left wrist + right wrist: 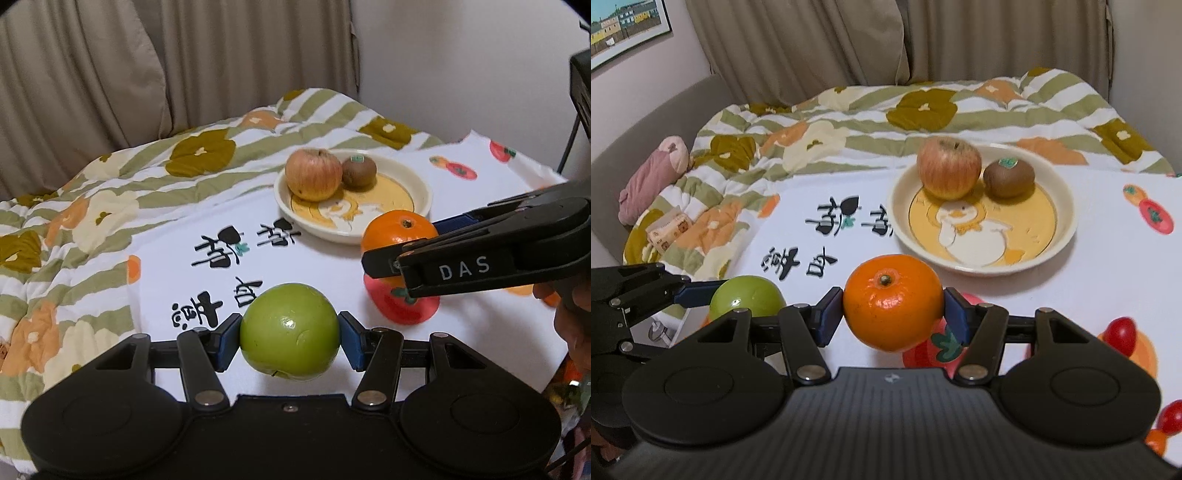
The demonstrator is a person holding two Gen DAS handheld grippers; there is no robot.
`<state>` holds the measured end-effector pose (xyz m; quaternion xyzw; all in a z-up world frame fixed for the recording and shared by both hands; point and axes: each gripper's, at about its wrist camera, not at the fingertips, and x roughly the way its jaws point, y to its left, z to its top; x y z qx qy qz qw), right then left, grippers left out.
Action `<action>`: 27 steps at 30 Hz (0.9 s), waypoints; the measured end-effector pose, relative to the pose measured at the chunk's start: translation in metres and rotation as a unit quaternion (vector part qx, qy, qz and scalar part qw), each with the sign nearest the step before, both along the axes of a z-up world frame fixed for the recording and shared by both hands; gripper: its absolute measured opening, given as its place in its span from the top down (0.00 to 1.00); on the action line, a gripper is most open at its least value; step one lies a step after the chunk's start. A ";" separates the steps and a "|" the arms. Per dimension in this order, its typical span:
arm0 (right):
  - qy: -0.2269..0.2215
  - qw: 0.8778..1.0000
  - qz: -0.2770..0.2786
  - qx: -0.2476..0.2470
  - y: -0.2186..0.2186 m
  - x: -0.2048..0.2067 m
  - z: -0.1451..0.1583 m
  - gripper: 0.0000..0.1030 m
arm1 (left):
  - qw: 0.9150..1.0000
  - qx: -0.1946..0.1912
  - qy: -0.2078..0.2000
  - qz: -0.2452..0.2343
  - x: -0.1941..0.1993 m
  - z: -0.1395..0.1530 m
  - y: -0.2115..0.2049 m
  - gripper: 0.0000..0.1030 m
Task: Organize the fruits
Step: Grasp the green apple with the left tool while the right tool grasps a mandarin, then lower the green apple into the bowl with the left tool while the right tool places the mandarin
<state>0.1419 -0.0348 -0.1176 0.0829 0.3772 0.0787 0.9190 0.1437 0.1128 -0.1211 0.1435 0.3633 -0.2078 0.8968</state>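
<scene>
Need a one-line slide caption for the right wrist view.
Right gripper holds an orange before a plate with apple and kiwi.

apple (pixel 948 168) left of kiwi (pixel 1008 176) in plate (pixel 1067 229), plate on cloth (pixel 1108 280)

Your left gripper (pixel 290 332) pointed downward at a slant, its two blue pads (pixel 229 341) pressed against opposite sides of the green apple (pixel 290 330), which hung clear of the cloth between them. Your right gripper (pixel 893 312) pointed down at much the same slant, and its pads (pixel 830 317) clamped the orange (pixel 892 301) from left and right. In the left wrist view the right gripper reached in from the right edge, lying just beside the left one, with part of your hand (pixel 570 317) showing behind it.
</scene>
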 end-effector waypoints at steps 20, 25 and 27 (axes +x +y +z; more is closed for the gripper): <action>-0.031 0.999 0.001 -0.011 -0.087 0.011 0.072 0.29 | 0.997 -0.043 -0.040 0.053 0.014 0.075 -0.054 0.42; -0.026 0.999 0.016 -0.014 -0.115 0.037 0.069 0.29 | 0.996 -0.047 -0.037 0.069 0.036 0.076 -0.082 0.42; -0.022 0.999 0.024 -0.015 -0.125 0.048 0.065 0.29 | 0.995 -0.047 -0.033 0.077 0.048 0.073 -0.093 0.42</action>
